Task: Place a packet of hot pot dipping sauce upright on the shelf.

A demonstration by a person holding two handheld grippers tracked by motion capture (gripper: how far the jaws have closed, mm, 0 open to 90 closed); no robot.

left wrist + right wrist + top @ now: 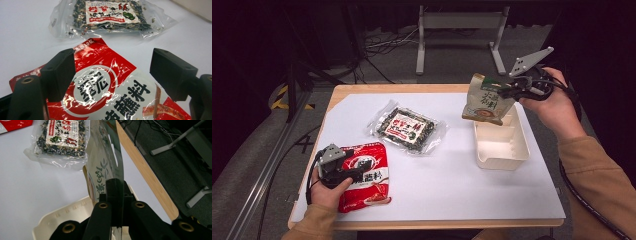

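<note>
The red packet (117, 95) carries large black Chinese characters ending in 蘸料, and "10" shows in white near its top edge. The clear packet (110, 15) and the beige pouch (484, 100) carry Chinese print too small to read.

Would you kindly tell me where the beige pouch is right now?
In the high view the beige pouch hangs at the right, pinched by the right gripper above the far end of the cream tray.
</note>
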